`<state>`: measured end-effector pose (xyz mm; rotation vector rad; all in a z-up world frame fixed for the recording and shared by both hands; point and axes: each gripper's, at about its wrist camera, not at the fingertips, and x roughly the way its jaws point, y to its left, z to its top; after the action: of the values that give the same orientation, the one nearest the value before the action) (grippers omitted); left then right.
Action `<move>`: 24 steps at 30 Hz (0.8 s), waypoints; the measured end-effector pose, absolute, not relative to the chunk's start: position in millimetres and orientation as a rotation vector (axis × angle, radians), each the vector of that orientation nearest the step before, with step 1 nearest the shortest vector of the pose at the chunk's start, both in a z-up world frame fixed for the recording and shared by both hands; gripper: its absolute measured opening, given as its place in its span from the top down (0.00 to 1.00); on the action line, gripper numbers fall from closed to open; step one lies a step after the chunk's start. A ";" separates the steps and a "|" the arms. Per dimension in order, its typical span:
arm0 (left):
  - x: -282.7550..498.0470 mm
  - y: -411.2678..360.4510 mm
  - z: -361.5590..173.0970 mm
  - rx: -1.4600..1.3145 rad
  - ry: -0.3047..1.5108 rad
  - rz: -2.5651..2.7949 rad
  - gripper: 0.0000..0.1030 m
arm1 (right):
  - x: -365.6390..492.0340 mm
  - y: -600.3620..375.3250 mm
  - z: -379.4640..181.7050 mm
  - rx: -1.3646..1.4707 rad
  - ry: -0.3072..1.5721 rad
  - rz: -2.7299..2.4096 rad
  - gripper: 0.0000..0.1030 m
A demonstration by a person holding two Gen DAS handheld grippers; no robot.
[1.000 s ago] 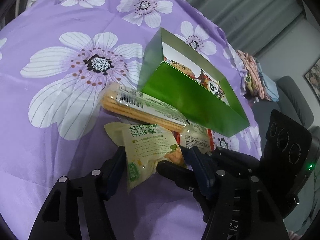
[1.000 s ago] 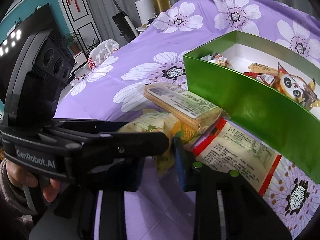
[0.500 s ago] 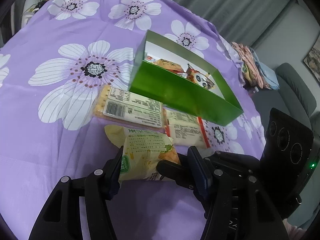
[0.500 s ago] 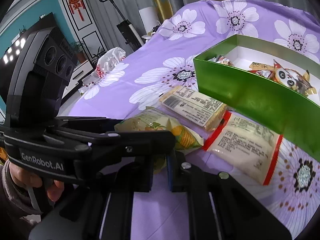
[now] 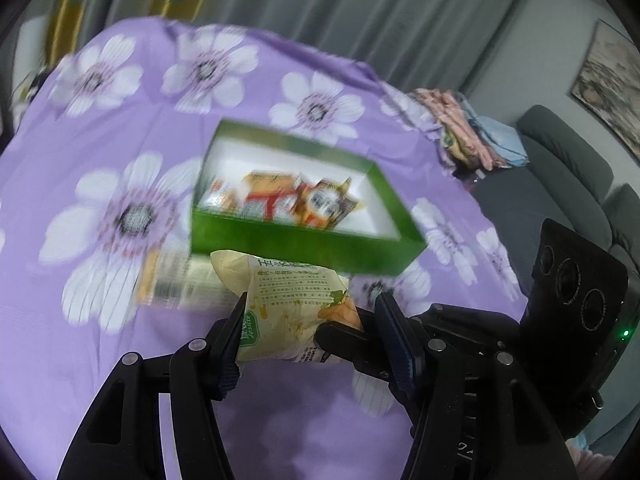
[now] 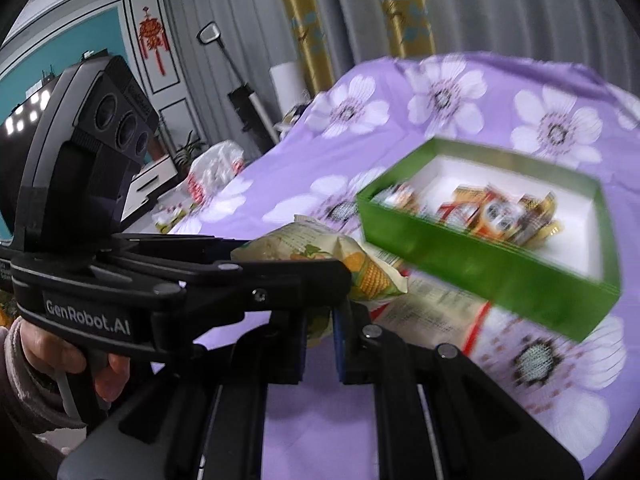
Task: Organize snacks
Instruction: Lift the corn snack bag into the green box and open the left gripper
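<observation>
Both wrist views look down, sharing the green box (image 5: 304, 246) (image 6: 480, 264).

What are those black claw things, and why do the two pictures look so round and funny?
A person holds one black grabbing tool in each hand, and each carries a small round-lens camera looking along its two fingers. One picture comes from the left tool, the other from the right tool.

Both tools pinch one yellow corn snack bag, lifted above the purple flowered cloth.

Behind it sits a green box already holding several snacks. Two flat packets lie on the cloth beside the box: a cracker pack and a red-edged packet. The picture is blurry because the cameras are moving.
</observation>
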<state>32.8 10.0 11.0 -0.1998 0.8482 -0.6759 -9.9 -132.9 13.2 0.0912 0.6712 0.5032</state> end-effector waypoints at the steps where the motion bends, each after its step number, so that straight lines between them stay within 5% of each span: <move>1: 37.4 5.3 15.5 -0.195 0.837 -0.685 0.41 | -6.6 -138.3 17.8 0.090 0.656 0.490 0.89; 11: 109.6 -60.4 42.3 -0.170 0.773 -0.780 0.41 | 48.8 -200.4 41.0 0.108 0.578 0.356 0.89; 24: 173.2 -106.7 -12.4 -0.192 0.921 -0.783 0.41 | 99.6 -236.2 -1.0 0.137 0.718 0.267 0.86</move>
<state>173.2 -106.7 -12.4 -0.1919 0.9212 -0.7832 99.6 -236.2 -1.0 0.1375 0.7184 0.2671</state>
